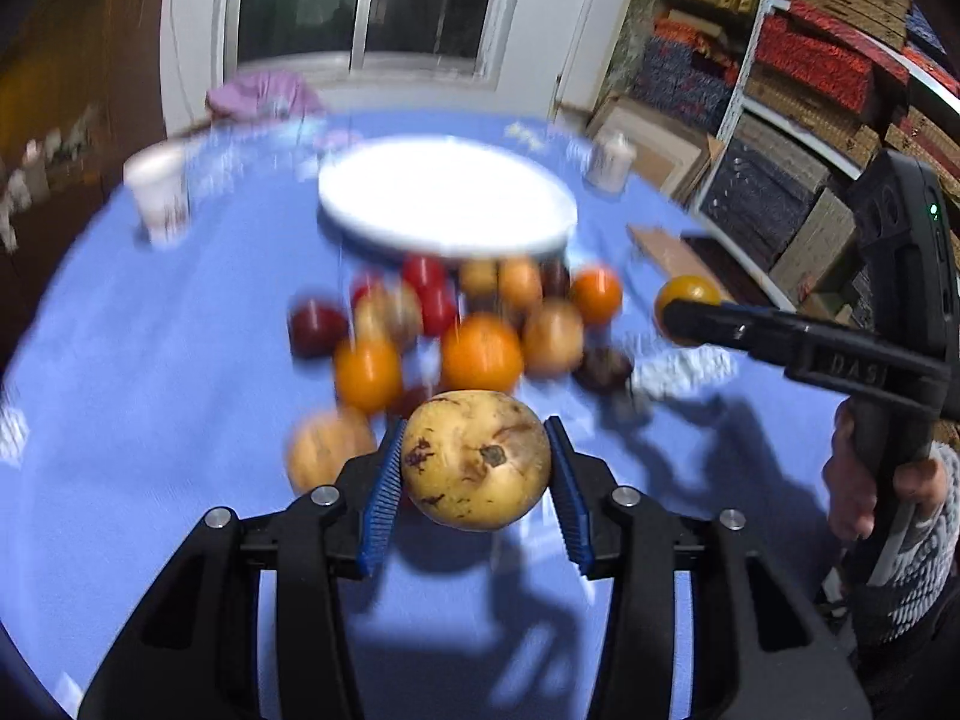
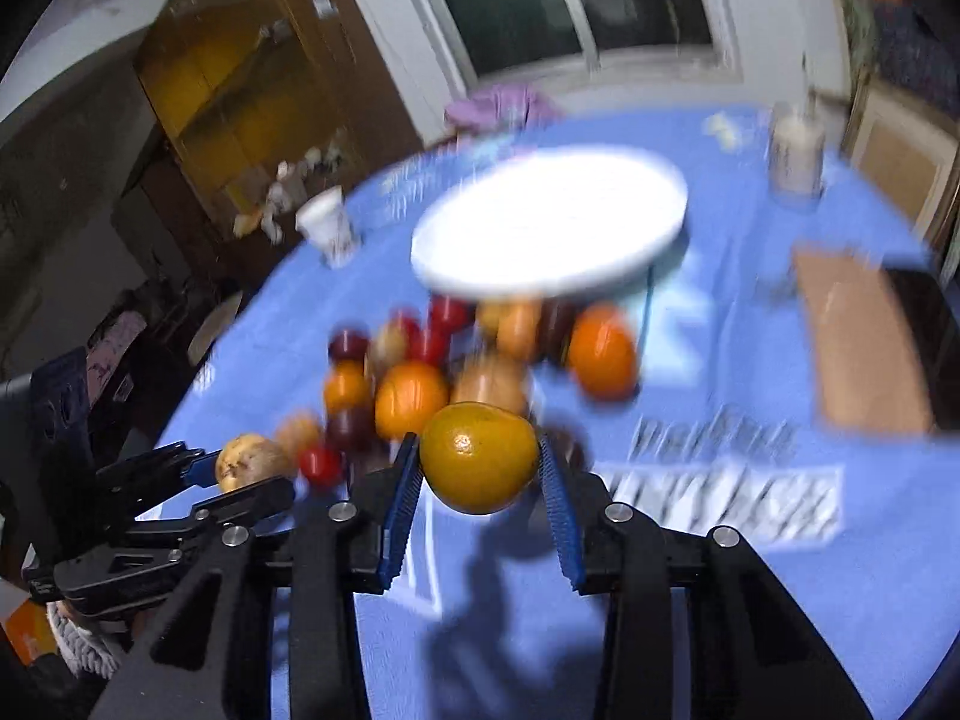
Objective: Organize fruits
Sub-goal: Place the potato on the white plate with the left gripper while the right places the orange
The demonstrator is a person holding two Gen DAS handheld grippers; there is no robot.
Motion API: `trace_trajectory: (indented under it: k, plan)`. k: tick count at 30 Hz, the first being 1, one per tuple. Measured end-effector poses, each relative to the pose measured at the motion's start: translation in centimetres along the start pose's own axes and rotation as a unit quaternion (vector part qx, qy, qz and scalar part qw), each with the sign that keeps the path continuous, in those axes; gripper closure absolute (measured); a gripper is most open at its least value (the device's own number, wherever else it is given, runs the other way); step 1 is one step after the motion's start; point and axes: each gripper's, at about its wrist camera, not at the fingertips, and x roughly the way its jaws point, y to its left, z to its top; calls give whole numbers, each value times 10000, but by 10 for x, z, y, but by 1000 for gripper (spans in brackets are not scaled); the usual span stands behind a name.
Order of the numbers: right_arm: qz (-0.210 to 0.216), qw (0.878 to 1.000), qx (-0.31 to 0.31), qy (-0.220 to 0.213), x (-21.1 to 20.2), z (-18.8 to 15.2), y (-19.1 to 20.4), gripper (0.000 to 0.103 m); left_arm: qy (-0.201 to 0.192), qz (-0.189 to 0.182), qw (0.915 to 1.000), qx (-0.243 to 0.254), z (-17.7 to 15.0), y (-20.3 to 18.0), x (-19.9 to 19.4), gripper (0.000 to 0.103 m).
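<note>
My left gripper is shut on a spotted yellow pear, lifted above the blue tablecloth; both show again at the left of the right wrist view, the left gripper and its pear. My right gripper is shut on a greenish-orange tangerine, also off the cloth; in the left wrist view the right gripper holds that tangerine at the right. A blurred pile of fruit, with oranges, red and dark plums and pears, lies in front of a white plate.
A paper cup stands left of the plate and a white jar at the far right. A cardboard piece lies on the cloth's right side. Stacked boxes on shelves border the table. A person's hand grips the right handle.
</note>
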Motion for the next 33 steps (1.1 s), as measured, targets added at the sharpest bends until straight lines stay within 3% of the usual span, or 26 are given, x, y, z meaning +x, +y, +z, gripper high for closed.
trace_trajectory:
  k: [4,9,13,18,20,22,24,30,33]
  plan:
    - [-424,9989,33,-206,30,74,-14,63,-208,322,9992,83,74,4,26,58]
    - [-1028,9942,275,167,119,117,-43,62,102,508,9985,-180,145,26,109,58]
    - [-1085,9917,460,519,164,114,-68,62,488,513,9965,-439,156,45,161,58]
    - [-1346,9897,75,482,164,111,-56,59,685,510,9950,-510,152,55,191,58]
    - [-1389,9891,-40,482,166,110,-52,54,669,517,9954,-462,147,51,192,52]
    - [-1480,9878,-134,472,167,109,-50,51,607,541,9957,-438,146,51,190,35]
    - [-1598,9864,-221,330,162,109,-48,45,504,499,9962,-509,146,53,182,25]
    - [-1772,9818,-569,-370,115,105,-33,27,50,481,9957,-790,154,71,130,24]
    - [-1662,9814,-652,-705,78,94,-23,12,-462,726,9925,-864,146,81,81,11]
